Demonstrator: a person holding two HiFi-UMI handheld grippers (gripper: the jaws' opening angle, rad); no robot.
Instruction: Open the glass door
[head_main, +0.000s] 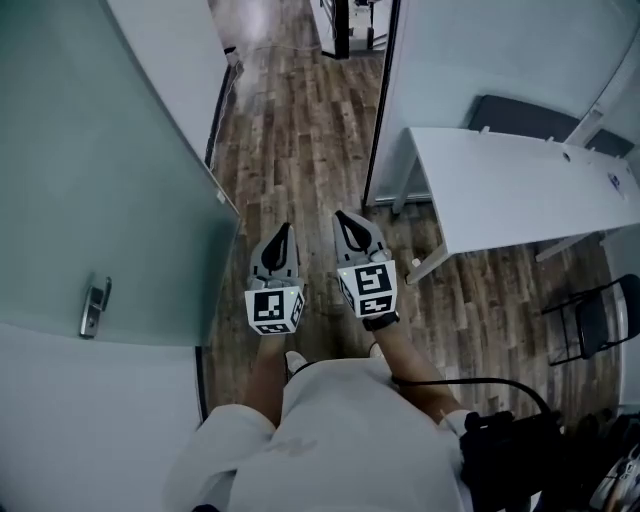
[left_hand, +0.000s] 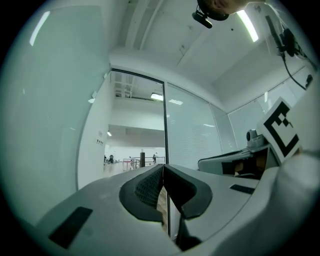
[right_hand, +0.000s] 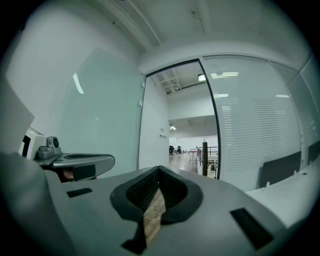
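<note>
The glass door (head_main: 90, 180) is likely heavy, rigid and slick, best taken by its handle (head_main: 95, 305). The left hand-held gripper (head_main: 282, 232) and right hand-held gripper (head_main: 342, 218) are closed, empty.

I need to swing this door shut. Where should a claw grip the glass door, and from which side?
Probably the metal handle on the glass door, at the head view's left: it alone juts from the smooth pane. Come at its near face, closing across the handle. The left claw, the nearer one, is shut: open it first.
</note>
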